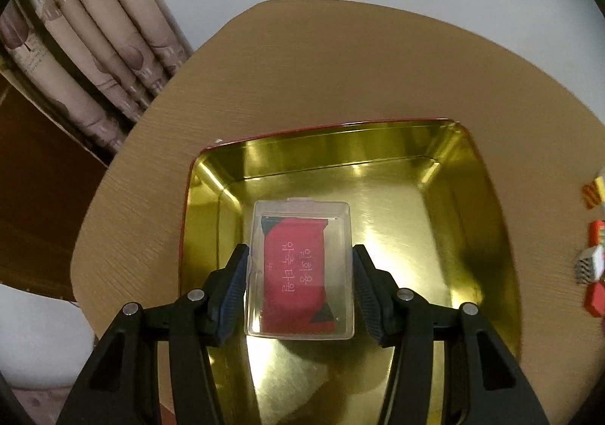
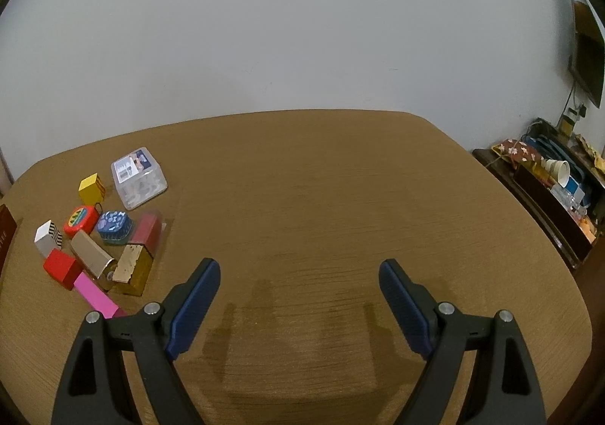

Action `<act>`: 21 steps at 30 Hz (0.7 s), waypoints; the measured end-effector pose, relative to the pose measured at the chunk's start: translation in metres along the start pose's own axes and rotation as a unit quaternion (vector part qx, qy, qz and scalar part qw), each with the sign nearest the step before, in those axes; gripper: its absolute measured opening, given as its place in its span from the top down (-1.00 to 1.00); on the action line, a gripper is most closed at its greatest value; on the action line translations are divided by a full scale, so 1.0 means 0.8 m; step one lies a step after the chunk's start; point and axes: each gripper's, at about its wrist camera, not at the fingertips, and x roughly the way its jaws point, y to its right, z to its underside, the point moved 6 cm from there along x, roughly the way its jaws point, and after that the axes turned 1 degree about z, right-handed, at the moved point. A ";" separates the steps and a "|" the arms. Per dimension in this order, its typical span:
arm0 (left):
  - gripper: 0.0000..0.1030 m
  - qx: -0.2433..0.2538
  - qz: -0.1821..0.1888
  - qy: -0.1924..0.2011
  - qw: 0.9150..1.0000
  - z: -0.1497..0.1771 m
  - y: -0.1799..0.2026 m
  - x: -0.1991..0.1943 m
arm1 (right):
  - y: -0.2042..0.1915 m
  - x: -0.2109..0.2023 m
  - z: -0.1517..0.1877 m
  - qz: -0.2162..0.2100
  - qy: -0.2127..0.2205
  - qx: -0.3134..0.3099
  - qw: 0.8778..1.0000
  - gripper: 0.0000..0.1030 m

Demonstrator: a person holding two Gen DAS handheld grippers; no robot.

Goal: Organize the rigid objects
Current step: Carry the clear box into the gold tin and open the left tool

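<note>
My left gripper (image 1: 300,255) is shut on a clear plastic case (image 1: 300,270) with a red printed card inside, its blue pads pressed against both long sides. The case hangs over the inside of a gold metal tin with a red rim (image 1: 416,175) on the wooden table (image 1: 302,65). My right gripper (image 2: 298,272) stands wide open above bare tabletop, with nothing between its fingers. A cluster of small boxes lies at the left in the right wrist view: a yellow cube (image 2: 90,187), a clear lidded box (image 2: 138,177), a blue tin (image 2: 113,226), a red block (image 2: 60,268), a pink bar (image 2: 96,294).
Rolled printed papers (image 1: 87,47) lean beyond the table's left edge in the left wrist view. A few coloured boxes (image 1: 593,247) show at that view's right edge. A dark side cabinet (image 2: 548,194) crowded with items stands right of the table. A plain wall rises behind.
</note>
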 end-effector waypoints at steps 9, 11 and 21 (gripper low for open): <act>-0.02 0.016 0.019 0.014 1.000 0.010 0.005 -0.013 | 0.004 0.000 0.000 -0.003 -0.004 0.001 1.000 -0.72; -0.04 0.019 0.030 0.045 0.998 0.011 0.010 -0.035 | 0.004 0.000 0.000 -0.002 -0.003 0.002 1.000 -0.72; -0.11 0.010 0.056 0.118 0.991 -0.004 -0.007 -0.078 | 0.003 0.000 0.000 0.005 -0.003 0.000 1.000 -0.72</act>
